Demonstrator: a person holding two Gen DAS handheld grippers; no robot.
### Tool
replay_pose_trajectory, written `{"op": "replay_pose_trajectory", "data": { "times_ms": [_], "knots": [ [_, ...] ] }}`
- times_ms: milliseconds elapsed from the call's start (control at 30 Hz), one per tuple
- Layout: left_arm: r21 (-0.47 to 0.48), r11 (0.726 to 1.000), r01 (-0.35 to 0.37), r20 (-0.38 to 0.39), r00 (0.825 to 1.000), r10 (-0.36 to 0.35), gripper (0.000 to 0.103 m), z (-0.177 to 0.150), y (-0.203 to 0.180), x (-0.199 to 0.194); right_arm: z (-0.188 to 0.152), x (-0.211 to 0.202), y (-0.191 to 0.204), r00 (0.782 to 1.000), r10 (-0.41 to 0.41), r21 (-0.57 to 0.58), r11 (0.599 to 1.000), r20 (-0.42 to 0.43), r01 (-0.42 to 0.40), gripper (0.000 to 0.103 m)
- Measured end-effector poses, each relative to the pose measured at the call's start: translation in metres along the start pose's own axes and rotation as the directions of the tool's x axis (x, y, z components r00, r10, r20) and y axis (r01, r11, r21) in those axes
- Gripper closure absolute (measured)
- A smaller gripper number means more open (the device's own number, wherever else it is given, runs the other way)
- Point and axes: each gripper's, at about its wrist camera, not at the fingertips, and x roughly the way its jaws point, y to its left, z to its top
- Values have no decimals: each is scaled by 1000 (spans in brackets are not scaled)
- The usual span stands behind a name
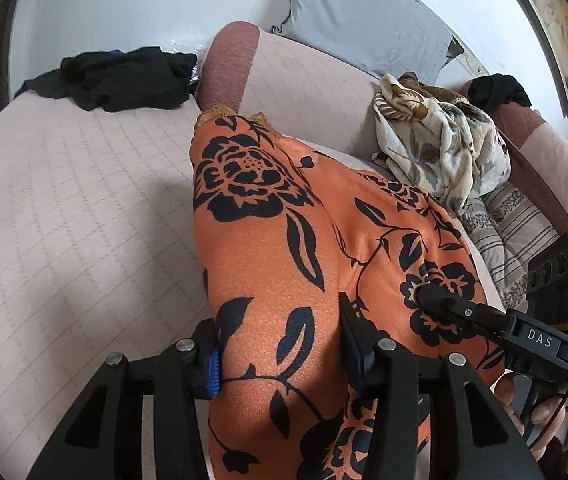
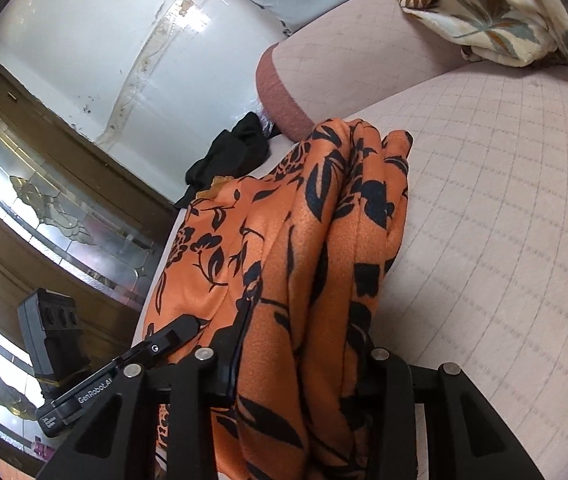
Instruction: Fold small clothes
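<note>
An orange garment with black flowers [image 1: 284, 220] hangs lifted over the pink quilted couch seat [image 1: 64, 200]. My left gripper [image 1: 284, 354] is shut on it, with the cloth pressed between the blue-padded fingers. At the right of the left wrist view, my right gripper [image 1: 432, 298] pinches the same garment's edge. In the right wrist view the orange garment [image 2: 324, 240] is bunched in thick folds between the fingers of my right gripper [image 2: 304, 364], which is shut on it. My left gripper [image 2: 188, 326] grips the cloth just to the left. A hand shows under the right gripper.
A black garment [image 1: 124, 80] lies at the back left of the seat. A cream floral cloth [image 1: 440, 148] is heaped by the backrest, a grey pillow [image 1: 364, 20] above it. Another dark cloth [image 1: 500, 92] and a striped cushion [image 1: 516, 220] sit right. A glass-panelled door [image 2: 44, 208] stands beside the couch.
</note>
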Motion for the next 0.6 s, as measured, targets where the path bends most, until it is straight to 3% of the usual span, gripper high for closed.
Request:
{"op": "replay_pose_trajectory", "data": {
  "times_ms": [233, 400, 467, 533, 567, 600],
  "knots": [
    [16, 999, -41, -11, 999, 41, 54, -18, 12, -11, -7, 0, -1, 1000, 7, 35, 999, -11, -7, 63],
    [28, 997, -69, -61, 996, 71, 53, -36, 24, -9, -26, 11, -2, 999, 12, 74, 997, -36, -9, 63],
    [68, 988, -142, -110, 983, 149, 47, -45, 26, 1, -35, 19, -4, 998, 10, 96, 995, -57, -4, 63],
    [88, 970, -226, -157, 959, 237, 31, -51, 30, 15, -47, 34, -10, 995, -12, 117, 993, -102, 24, 64],
    [78, 968, -239, -168, 954, 249, 28, -53, 34, 19, -54, 40, -13, 991, -37, 121, 991, -132, 54, 61],
    [58, 971, -234, -159, 958, 240, 28, -53, 36, 16, -58, 44, -16, 988, -59, 126, 989, -144, 77, 52]
  ]
}}
